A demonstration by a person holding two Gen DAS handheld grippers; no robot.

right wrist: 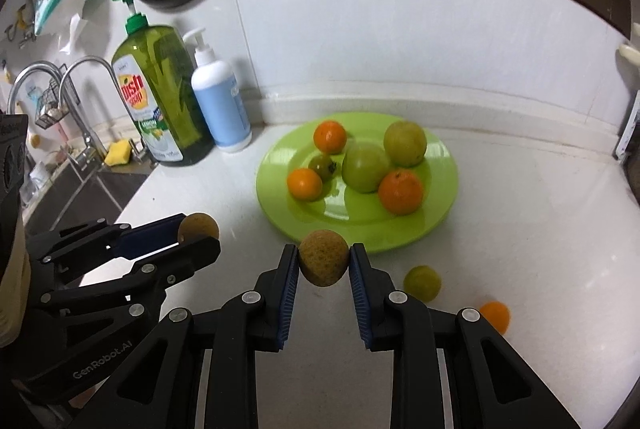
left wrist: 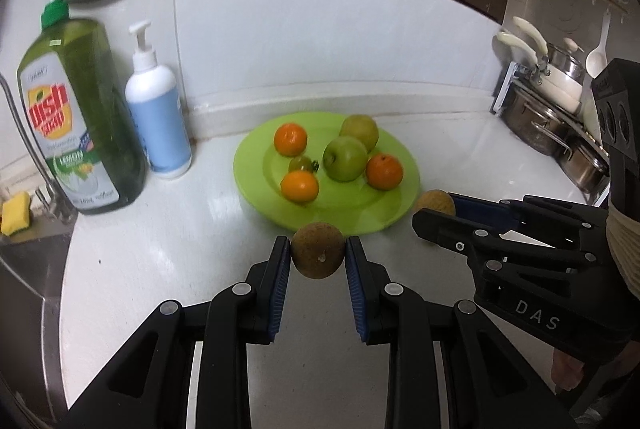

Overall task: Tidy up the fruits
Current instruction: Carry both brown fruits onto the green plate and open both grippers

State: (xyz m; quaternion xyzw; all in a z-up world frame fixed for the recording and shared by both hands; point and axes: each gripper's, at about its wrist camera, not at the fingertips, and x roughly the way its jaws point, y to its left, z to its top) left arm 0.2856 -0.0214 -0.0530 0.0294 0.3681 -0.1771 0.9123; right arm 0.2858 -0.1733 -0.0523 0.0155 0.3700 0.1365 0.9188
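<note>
A lime green plate on the white counter holds three oranges, two green apples and a small green tomato. My left gripper is shut on a brown round fruit just in front of the plate's near rim; it also shows in the right wrist view. My right gripper is shut on a second brown fruit, also seen at the plate's right rim. A small green fruit and an orange lie loose on the counter near the right gripper.
A green dish soap bottle and a white and blue pump bottle stand left of the plate by the wall. A sink with a tap and a yellow sponge is at the far left. Stacked pots stand at the right.
</note>
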